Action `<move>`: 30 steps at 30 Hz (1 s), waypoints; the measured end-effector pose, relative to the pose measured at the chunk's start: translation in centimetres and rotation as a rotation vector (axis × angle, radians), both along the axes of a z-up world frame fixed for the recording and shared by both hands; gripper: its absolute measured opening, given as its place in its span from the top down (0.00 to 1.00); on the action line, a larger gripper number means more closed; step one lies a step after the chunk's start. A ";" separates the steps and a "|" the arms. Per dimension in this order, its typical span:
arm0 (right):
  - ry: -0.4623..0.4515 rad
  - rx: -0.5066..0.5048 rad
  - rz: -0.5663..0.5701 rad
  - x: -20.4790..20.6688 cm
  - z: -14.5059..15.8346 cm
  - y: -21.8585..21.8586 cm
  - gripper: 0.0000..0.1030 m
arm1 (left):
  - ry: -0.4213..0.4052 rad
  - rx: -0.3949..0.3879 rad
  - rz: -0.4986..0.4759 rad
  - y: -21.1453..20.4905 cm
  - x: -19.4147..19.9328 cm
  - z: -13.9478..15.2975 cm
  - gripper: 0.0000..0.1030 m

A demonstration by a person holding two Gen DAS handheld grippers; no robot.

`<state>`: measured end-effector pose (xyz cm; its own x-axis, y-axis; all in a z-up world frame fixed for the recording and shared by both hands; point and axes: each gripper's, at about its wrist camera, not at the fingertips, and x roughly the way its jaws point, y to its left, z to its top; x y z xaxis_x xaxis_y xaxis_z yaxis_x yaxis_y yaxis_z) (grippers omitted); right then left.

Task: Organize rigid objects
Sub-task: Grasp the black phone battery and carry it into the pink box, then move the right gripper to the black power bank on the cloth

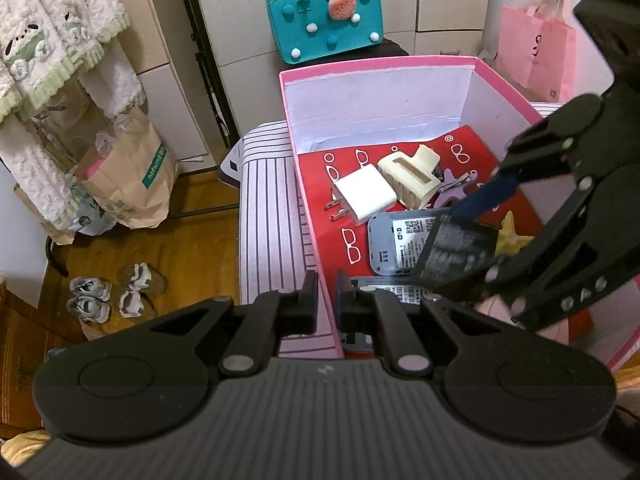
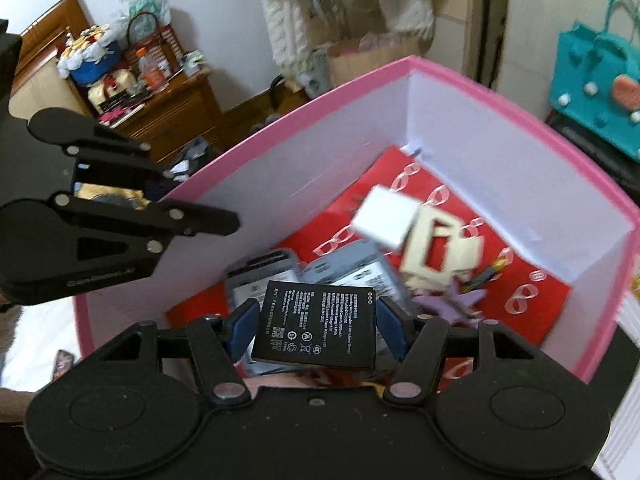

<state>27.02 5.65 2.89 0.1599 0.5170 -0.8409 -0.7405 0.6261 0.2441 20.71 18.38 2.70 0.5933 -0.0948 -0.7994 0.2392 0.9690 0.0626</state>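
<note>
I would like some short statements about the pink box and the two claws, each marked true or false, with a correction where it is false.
1. The right claw holds a black battery over the pink box. True.
2. The left claw stands wide open above the box. False: it is shut on the box's near wall, one finger outside and one inside.
3. A white charger plug lies inside the box. True.
4. The floor of the box is covered with a blue sheet. False: the red sheet there bears white glasses drawings.
5. A cream hair clip lies beside the plug. True.
</note>
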 end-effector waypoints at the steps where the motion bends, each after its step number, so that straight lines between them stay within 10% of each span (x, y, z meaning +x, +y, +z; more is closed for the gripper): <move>1: 0.015 0.002 0.007 -0.1 -0.1 0.2 0.33 | 0.000 -0.002 -0.001 0.0 0.0 0.0 0.93; 9: 0.101 0.143 -0.023 0.3 1.3 -1.5 0.33 | -0.003 -0.002 -0.003 0.1 0.0 0.0 0.93; 19: -0.204 0.187 -0.164 -3.1 7.1 -10.5 0.33 | -0.004 -0.003 0.005 0.0 0.0 -0.1 0.93; 30: -0.286 0.209 -0.450 -4.0 3.5 -18.8 0.34 | 0.012 0.016 0.019 -0.4 0.0 0.1 0.93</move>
<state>22.99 -13.15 6.35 0.6088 0.4959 -0.6193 -0.4672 0.8550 0.2253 20.73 17.98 2.76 0.5856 -0.0710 -0.8075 0.2215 0.9722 0.0752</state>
